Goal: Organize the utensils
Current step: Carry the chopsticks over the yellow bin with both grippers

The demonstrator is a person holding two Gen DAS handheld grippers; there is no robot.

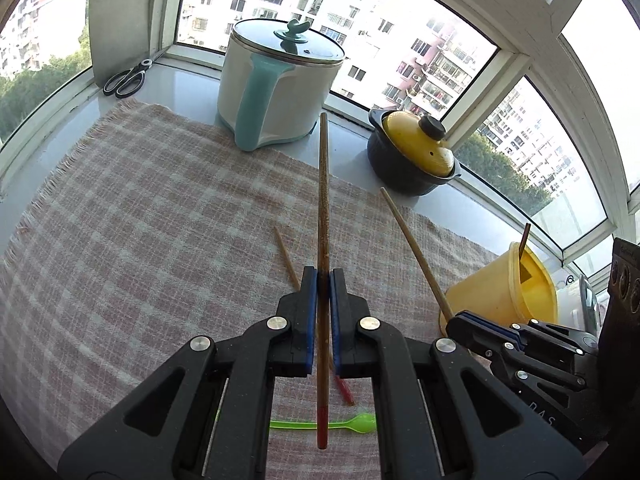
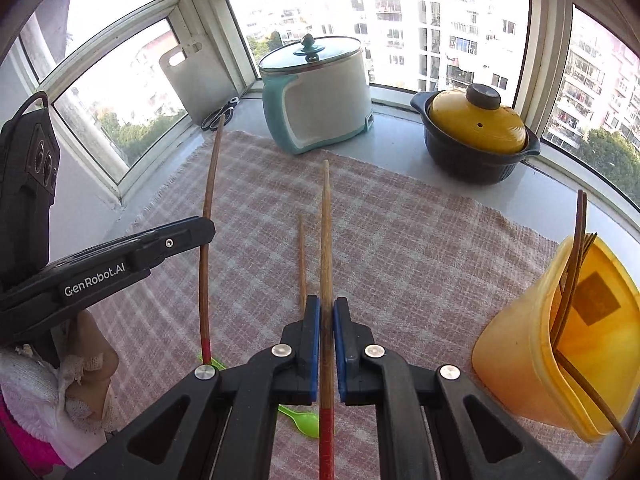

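Left gripper (image 1: 323,276): jaws clenched on one wooden chopstick (image 1: 322,200), held clear of the checked cloth (image 1: 140,208). Right gripper (image 2: 327,306): jaws clenched on a second chopstick (image 2: 326,240), likewise raised.

Current step, as judged: transport of both chopsticks toward the yellow cup (image 2: 560,344), which stands at the right edge of the cloth and already holds several dark sticks.

Next move calls for pointing each shaft into the cup mouth, one at a time, then releasing.

Each held chopstick is slim, brown and red-tipped at its near end. A third chopstick (image 2: 302,256) and a green spoon (image 1: 360,423) lie uncollected on the cloth.
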